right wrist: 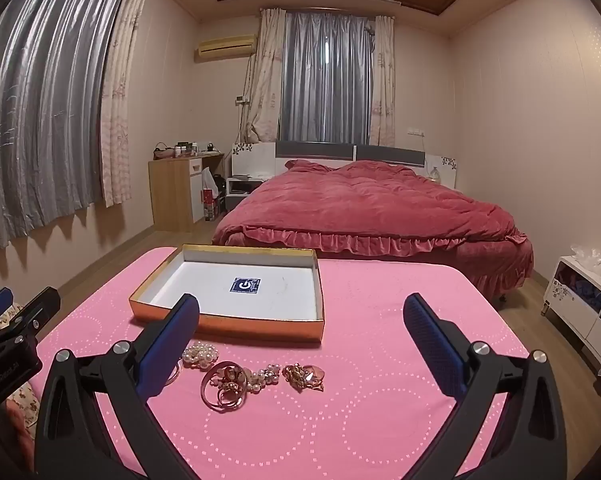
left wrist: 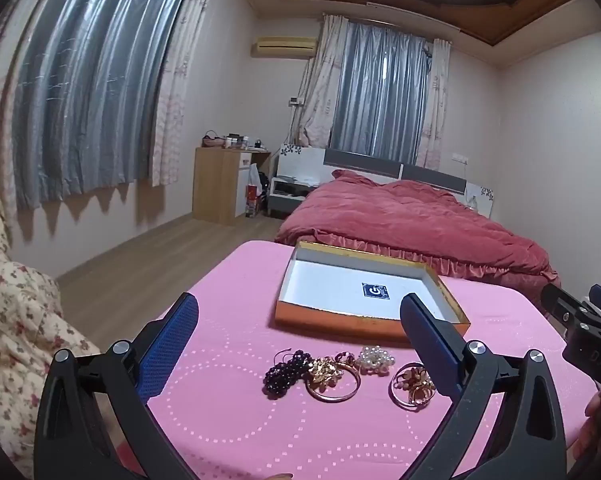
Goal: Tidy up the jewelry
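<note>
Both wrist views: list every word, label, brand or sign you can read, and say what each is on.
"DAS": black body of the right gripper, in the left wrist view.
Print on the black body of the left gripper: too blurred to read.
Dark blue square sticker inside the shallow orange box: a white power-style symbol, no words.

The jewelry (left wrist: pixel 340 372) lies on the table (left wrist: pixel 228 432), before the box (left wrist: pixel 364 322).
</note>
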Demonstrator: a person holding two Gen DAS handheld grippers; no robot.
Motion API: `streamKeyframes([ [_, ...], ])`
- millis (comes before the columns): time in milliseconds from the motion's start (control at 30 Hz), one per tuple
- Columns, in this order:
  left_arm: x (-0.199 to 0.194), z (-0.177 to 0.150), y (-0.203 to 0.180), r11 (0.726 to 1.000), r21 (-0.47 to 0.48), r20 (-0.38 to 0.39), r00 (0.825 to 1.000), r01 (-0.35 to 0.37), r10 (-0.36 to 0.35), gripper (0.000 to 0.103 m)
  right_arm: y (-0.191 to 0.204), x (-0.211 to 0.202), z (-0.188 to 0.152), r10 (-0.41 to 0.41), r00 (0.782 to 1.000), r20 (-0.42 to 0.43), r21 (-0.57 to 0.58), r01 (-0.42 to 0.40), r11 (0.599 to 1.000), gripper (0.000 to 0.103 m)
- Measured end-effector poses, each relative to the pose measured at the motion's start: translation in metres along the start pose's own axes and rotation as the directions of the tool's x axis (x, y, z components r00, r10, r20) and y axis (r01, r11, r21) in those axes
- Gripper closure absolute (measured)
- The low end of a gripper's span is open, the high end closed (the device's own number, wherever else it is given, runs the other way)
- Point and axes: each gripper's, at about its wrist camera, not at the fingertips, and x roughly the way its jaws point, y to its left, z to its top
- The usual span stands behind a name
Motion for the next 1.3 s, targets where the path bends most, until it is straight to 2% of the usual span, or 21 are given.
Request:
streamKeyframes([
  [1300, 0.0022, -0.0035, 0.0028, 1.0, 0.005, -0.017, 1.0, -0.016, 0.017, 0.005, 0.0076, -0.0023, -0.0044, 0.014, 1.0, -0.013, -0.026, -0.015, 1.0, 0.103],
])
